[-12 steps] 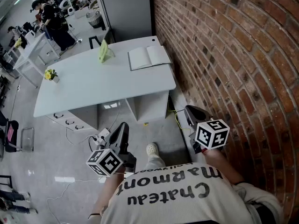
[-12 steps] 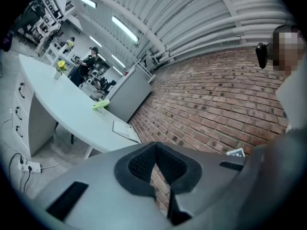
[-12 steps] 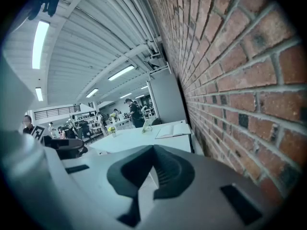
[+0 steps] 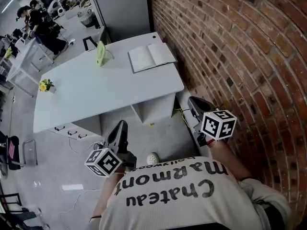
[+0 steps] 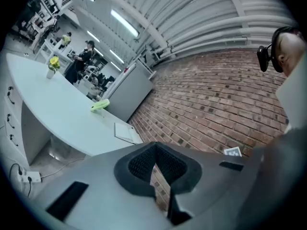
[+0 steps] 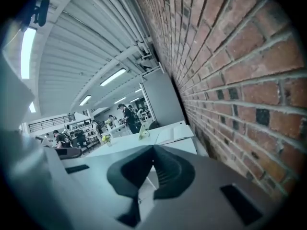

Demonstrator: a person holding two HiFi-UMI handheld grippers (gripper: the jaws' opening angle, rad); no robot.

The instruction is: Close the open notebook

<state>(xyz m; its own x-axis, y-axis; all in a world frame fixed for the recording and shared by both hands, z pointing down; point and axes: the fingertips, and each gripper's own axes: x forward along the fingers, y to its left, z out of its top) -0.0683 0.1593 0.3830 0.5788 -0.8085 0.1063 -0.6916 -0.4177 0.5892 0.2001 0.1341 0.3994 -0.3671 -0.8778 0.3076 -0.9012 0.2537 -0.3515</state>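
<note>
Head view: the open notebook [image 4: 151, 56] lies flat at the far end of the pale worktop [image 4: 96, 92], upper middle of the frame, right up against the brick wall [image 4: 230, 47]. There's a green thing [image 4: 100, 53] just left of it. Both grippers hang low in the frame over the floor, well short of the worktop: left gripper [image 4: 122, 124] lower left, right gripper [image 4: 192, 101] lower right.

Left gripper view: its jaws are pressed together with nothing between them, and the notebook [image 5: 125, 132] is a small pale slab off at the worktop's end.

Right gripper view: same deal, jaws squeezed together and empty, with the notebook [image 6: 175, 133] just above them in the frame.

So it's still the approach. I'd walk right up first, then slip one tip under the outer edge of the half away from the wall and fold it over the spine. That side looks roomier, and the other gripper could pin the wall-side half so the book doesn't skate.

Compared with half a second ago, the worktop fills a bit more of the head view and the left gripper sits slightly higher. Looks like the person is moving in.
</note>
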